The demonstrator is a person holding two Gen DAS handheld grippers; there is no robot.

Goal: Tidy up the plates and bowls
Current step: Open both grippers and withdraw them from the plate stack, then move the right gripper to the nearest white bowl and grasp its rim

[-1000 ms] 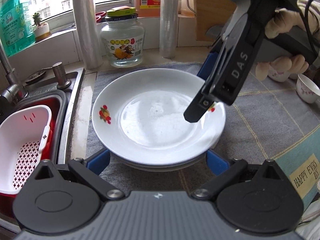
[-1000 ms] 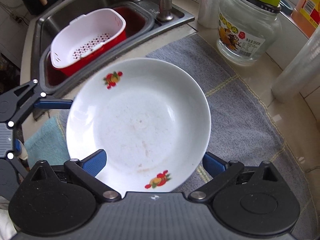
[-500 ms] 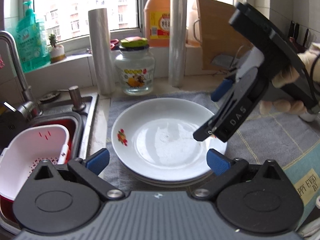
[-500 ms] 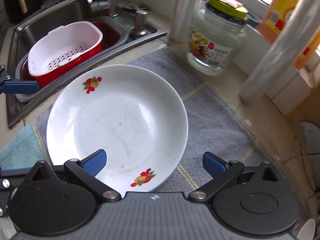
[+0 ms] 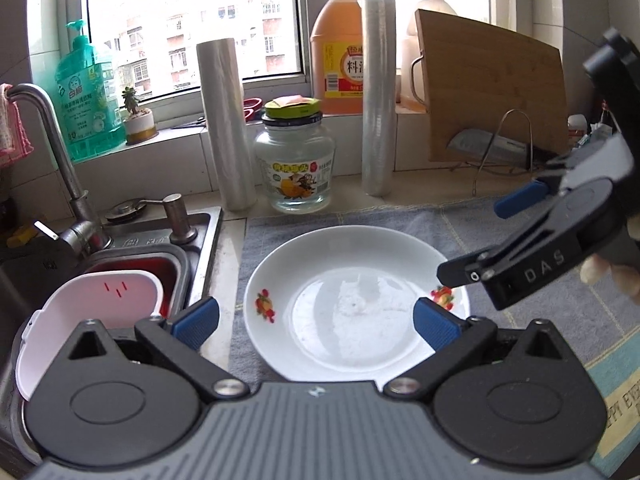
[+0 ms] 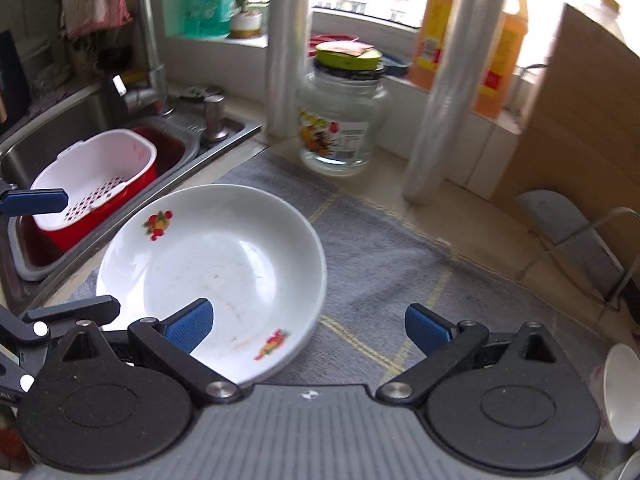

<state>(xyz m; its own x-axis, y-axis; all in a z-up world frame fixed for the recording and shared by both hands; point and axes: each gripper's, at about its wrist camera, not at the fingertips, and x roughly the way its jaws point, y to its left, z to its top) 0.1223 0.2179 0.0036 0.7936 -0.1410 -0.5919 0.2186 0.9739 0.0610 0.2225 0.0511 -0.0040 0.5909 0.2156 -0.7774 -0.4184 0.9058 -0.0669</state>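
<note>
A white plate with small fruit prints (image 5: 352, 300) (image 6: 216, 276) lies on the grey mat (image 5: 540, 320) (image 6: 400, 272) beside the sink. In the earlier frames it tops a stack of plates; the lower ones are hidden now. My left gripper (image 5: 316, 322) is open, above the plate's near rim, holding nothing. My right gripper (image 6: 308, 326) is open too, over the plate's right edge and the mat. In the left wrist view it hangs above the plate's right rim. A small white bowl (image 6: 622, 392) shows at the far right.
A sink (image 5: 132, 248) with a white-and-red strainer basket (image 5: 88, 320) (image 6: 96, 184) lies left of the mat. Behind stand a glass jar (image 5: 294, 164) (image 6: 340, 116), two film rolls (image 5: 224, 124), an orange jug (image 5: 340, 48), a cutting board (image 5: 496, 92) on a wire rack and a tap (image 5: 52, 160).
Both grippers have pulled back and up from the plate. The right gripper has drifted to the right, off the plate's middle. The plate has stayed where it was.
</note>
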